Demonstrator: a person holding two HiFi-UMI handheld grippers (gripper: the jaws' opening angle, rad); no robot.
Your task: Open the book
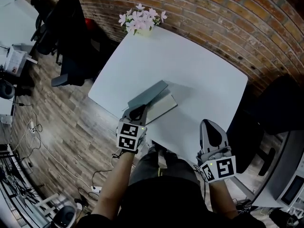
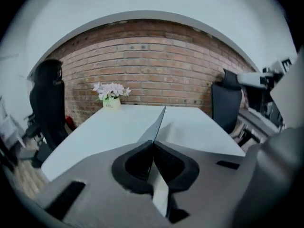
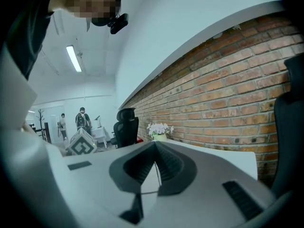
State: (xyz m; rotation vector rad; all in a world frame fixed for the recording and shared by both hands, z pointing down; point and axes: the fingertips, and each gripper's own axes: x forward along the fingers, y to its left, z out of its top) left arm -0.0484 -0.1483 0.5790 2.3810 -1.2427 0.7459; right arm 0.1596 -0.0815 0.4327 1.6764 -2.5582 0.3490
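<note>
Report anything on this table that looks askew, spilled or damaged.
Only the book near the front edge of the table: it lies at an angle to that edge, and its grey cover stands tilted up, pinched in the left tongs. That fits opening it. Nothing looks spilled or damaged.

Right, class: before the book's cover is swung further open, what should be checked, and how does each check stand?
1. Left gripper shut on the cover of the grey hardback book: ok.
2. Cover raised off the pale pages: ok.
3. Right gripper steadying the book: not ok; shut, empty, apart from it.
4. Pot of pink flowers far from the book: ok.
5. Only the cover pinched: cannot tell.
</note>
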